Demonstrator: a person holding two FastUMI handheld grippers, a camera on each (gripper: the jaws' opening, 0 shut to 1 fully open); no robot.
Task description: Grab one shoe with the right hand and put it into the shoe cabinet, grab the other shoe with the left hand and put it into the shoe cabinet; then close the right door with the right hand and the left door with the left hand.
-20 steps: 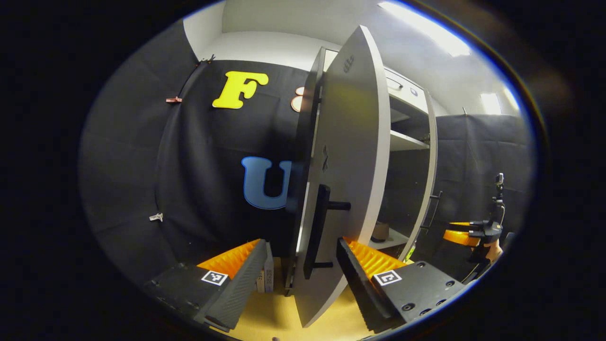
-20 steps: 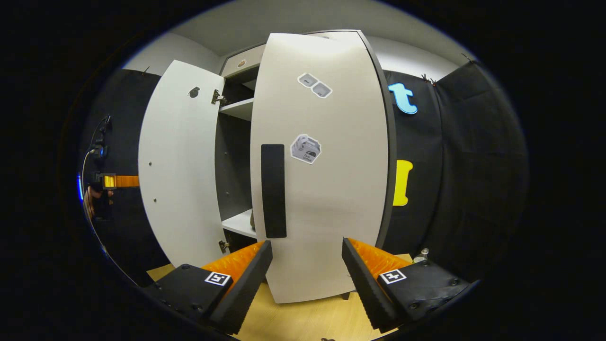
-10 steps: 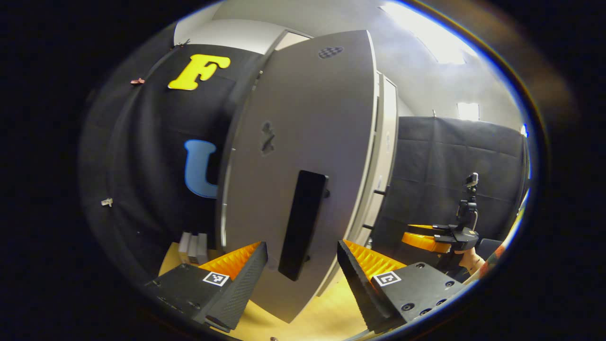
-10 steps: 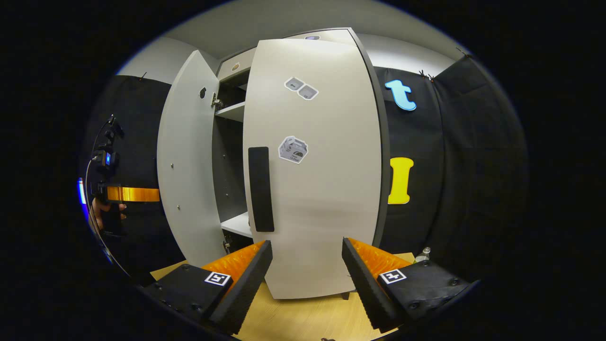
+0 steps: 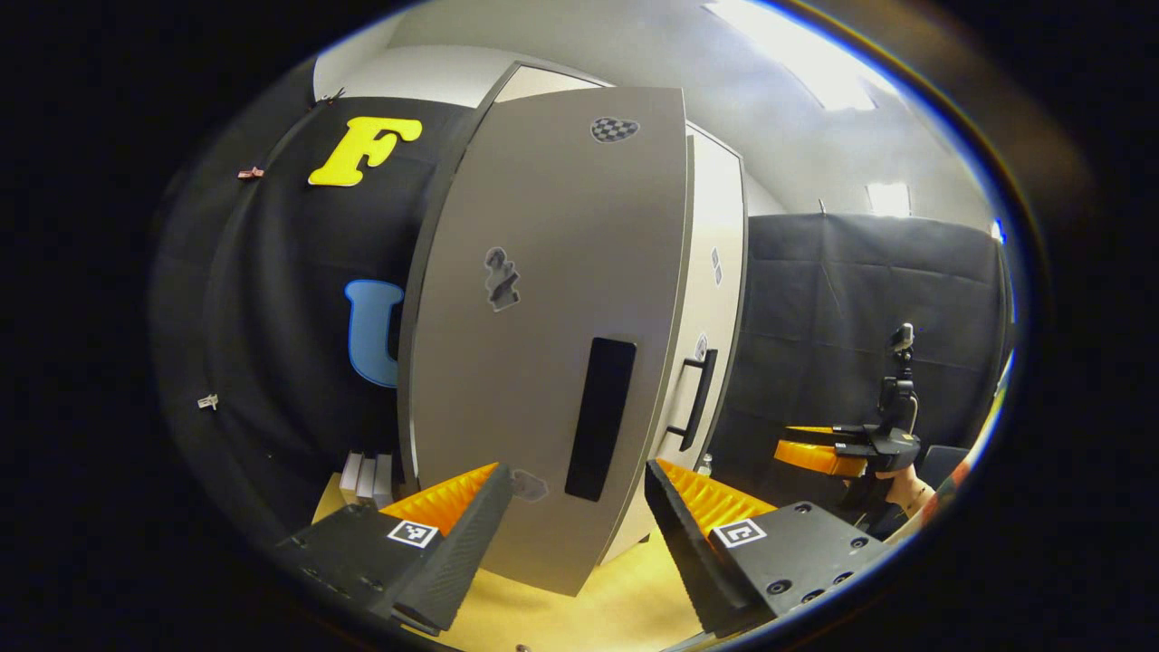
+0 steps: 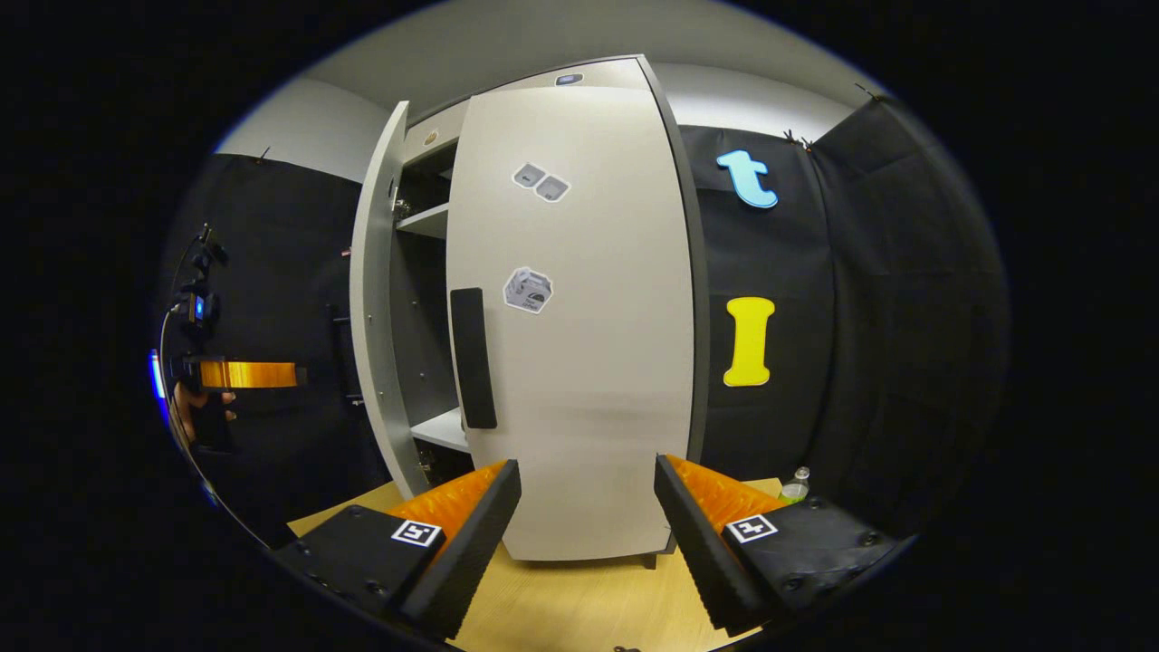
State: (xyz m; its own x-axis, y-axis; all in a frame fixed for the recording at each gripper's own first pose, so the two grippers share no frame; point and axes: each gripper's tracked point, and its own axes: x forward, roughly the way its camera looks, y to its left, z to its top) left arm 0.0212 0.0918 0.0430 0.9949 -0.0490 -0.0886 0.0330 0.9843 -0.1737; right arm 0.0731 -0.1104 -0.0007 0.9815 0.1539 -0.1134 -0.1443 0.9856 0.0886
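Now, left tongs: fingers apart, gripping nothing; I hold them just before the left door, its dark handle between and above the tips
Left door: nearly closed in the left gripper view; from the right gripper view its edge stands ajar, with shelves showing in the gap
Shoes: I cannot see them; judging by the doors, they sit inside the shoe cabinet
Right door: looks flush and shut; its handle lies near the meeting edge
Right tongs: fingers apart, empty, held back from the right door
Risk: pushing off-centre could let my tips skid off the smooth panel; a hard shove might bounce the door back open
Room: bare floor below both tongs; the other gripper is well apart, so nothing blocks the last push
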